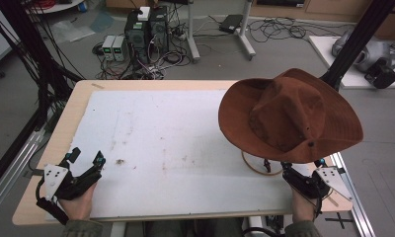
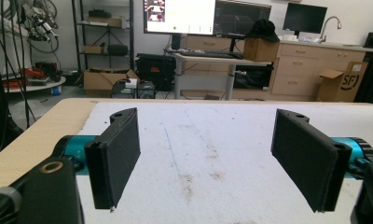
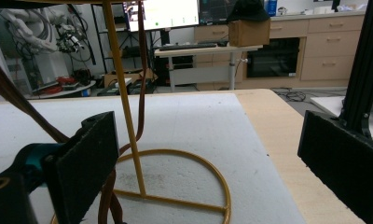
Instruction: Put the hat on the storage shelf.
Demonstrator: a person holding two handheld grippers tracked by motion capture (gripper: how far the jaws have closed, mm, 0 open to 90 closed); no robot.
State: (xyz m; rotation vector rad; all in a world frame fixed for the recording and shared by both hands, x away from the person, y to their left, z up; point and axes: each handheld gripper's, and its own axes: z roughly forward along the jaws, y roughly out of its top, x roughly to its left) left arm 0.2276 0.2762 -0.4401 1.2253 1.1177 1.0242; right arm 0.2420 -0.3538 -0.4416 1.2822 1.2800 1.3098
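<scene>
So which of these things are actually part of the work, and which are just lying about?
Part of the work:
hat
yellow wire stand
right gripper
left gripper
white mat

Just lying about:
computer boxes
floor cables
cardboard box

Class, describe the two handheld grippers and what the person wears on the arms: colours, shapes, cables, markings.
Both the left gripper and right gripper are black, with flat rectangular jaws, teal cylindrical fittings and a grey three-cornered plate on top. A black cable loops from the left one. The pads look matte and foam-like. Olive-green sleeves cover the wrists.
</scene>
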